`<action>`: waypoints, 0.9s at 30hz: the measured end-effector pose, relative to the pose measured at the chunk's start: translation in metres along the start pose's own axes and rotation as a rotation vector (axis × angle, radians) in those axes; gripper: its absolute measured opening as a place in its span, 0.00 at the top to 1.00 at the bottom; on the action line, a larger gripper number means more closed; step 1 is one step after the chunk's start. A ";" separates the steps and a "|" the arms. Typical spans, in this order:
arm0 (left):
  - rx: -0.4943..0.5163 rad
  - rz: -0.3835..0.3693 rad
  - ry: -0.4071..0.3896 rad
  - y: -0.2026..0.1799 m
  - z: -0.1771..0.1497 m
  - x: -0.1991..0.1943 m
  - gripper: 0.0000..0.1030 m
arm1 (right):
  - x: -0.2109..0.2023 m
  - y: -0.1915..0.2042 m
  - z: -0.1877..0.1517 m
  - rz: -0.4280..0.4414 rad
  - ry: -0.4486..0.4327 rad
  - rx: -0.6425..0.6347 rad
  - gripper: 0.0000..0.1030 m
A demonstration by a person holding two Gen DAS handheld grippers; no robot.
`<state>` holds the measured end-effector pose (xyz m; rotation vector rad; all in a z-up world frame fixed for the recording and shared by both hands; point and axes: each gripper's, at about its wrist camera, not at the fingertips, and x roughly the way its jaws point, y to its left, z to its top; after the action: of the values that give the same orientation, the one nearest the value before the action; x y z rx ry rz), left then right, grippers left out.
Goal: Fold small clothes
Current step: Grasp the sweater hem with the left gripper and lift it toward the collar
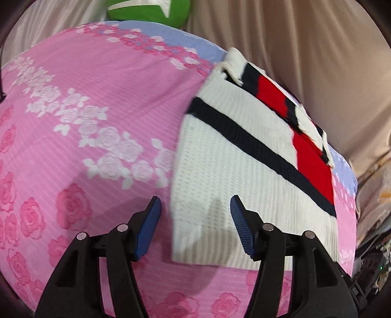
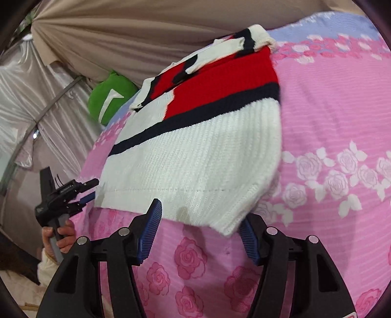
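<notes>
A small knit sweater [image 1: 244,176], white with a navy stripe and a red panel, lies folded on the pink rose-print bedspread [image 1: 85,122]. My left gripper [image 1: 195,215] is open, its jaws straddling the sweater's near left corner just above it. In the right wrist view the sweater [image 2: 195,156] lies ahead, its near right corner lifted slightly. My right gripper [image 2: 200,227] is open with the sweater's bottom edge between its jaws. The left gripper [image 2: 85,193] also shows there at the sweater's left edge, held by a hand.
A green cushion [image 1: 149,12] sits at the bed's far end, also in the right wrist view [image 2: 110,97]. Beige curtains [image 1: 305,49] hang behind the bed. Silvery fabric [image 2: 36,97] hangs at the left. Clutter [image 1: 371,256] lies beyond the bed's right edge.
</notes>
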<state>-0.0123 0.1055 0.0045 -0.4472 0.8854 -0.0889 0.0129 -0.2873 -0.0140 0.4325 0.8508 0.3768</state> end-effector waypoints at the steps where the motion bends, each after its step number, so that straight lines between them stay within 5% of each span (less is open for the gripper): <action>1: 0.019 -0.011 0.007 -0.005 -0.001 0.003 0.45 | 0.001 0.000 0.003 -0.003 -0.013 0.004 0.42; 3: 0.041 -0.018 0.013 -0.012 -0.002 0.006 0.51 | 0.002 -0.001 0.005 -0.018 -0.034 0.027 0.53; 5: 0.043 -0.045 0.039 -0.016 -0.002 0.010 0.88 | 0.002 -0.003 0.008 -0.032 -0.051 0.043 0.93; 17: 0.034 -0.268 -0.130 -0.013 -0.002 -0.089 0.94 | -0.116 0.030 0.002 0.176 -0.498 -0.127 0.96; 22: 0.151 -0.383 -0.330 -0.034 -0.013 -0.174 0.94 | -0.180 0.054 -0.011 0.313 -0.650 -0.282 0.96; 27: 0.239 -0.478 -0.493 -0.045 -0.023 -0.239 0.94 | -0.233 0.080 -0.020 0.357 -0.737 -0.436 0.96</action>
<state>-0.1773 0.1183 0.1846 -0.4235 0.2657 -0.4961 -0.1551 -0.3276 0.1634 0.2776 -0.0396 0.6604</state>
